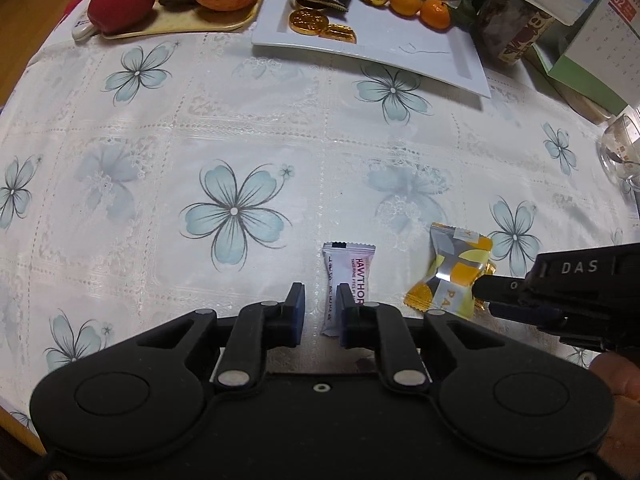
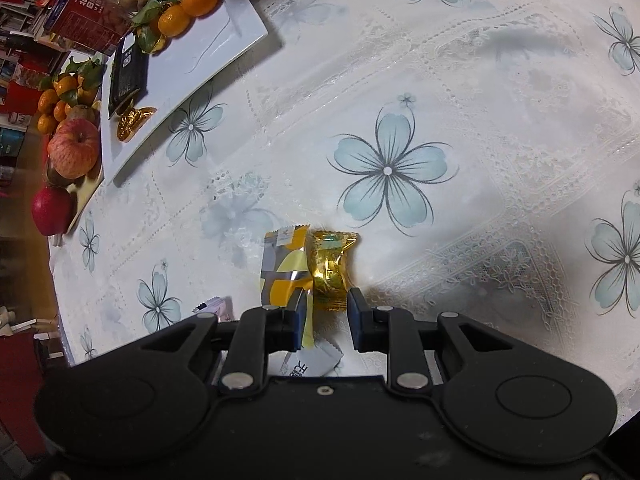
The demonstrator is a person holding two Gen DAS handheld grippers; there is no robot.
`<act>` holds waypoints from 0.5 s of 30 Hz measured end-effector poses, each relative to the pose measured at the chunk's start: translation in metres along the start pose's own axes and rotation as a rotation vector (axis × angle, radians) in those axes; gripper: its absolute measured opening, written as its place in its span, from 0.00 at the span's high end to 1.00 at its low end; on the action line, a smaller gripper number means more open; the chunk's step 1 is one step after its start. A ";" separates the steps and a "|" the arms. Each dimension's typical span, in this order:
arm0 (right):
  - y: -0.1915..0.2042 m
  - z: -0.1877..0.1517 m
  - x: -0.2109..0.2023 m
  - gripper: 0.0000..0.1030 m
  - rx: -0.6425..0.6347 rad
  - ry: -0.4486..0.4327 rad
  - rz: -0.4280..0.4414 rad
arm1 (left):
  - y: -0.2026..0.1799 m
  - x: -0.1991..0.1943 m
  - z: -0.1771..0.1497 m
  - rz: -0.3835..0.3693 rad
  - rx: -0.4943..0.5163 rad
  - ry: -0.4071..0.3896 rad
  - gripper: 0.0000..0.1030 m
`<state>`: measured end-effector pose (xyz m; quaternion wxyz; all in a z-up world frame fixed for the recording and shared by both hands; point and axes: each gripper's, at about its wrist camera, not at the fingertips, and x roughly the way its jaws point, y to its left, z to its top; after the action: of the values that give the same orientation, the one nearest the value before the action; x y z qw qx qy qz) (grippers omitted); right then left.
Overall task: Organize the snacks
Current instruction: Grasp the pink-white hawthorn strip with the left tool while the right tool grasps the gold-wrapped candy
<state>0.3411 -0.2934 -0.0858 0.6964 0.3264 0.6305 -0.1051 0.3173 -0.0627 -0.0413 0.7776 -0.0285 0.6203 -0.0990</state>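
Hawthorn packet [image 1: 348,276]: seen on tablecloth [image 1: 160,140] at left gripper [image 1: 321,294], jaws drawn fully narrow, pinch not clearly made. Right gripper [image 2: 327,296]: hold on gold candy [image 2: 330,260] cannot be told. Risk: packet slipped or left behind, white tray [image 1: 360,52] well apart

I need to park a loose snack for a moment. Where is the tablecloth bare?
The wide cloth between the white tray and the hawthorn packet is free. It is crowded around the yellow packet, gold candy and right gripper.
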 end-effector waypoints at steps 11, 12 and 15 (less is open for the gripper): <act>0.019 0.000 0.020 0.75 -0.025 0.000 -0.021 | 0.008 -0.005 0.001 -0.002 -0.011 -0.002 0.78; 0.019 0.001 0.019 0.75 -0.021 -0.006 -0.019 | 0.008 -0.005 0.000 -0.003 -0.007 -0.001 0.78; 0.019 0.005 0.019 0.75 0.005 -0.018 -0.010 | 0.008 -0.003 0.000 0.002 0.002 -0.001 0.78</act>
<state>0.3590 -0.2765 -0.0979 0.7008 0.3240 0.6254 -0.1129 0.3174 -0.0542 -0.0394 0.7780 -0.0274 0.6199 -0.0987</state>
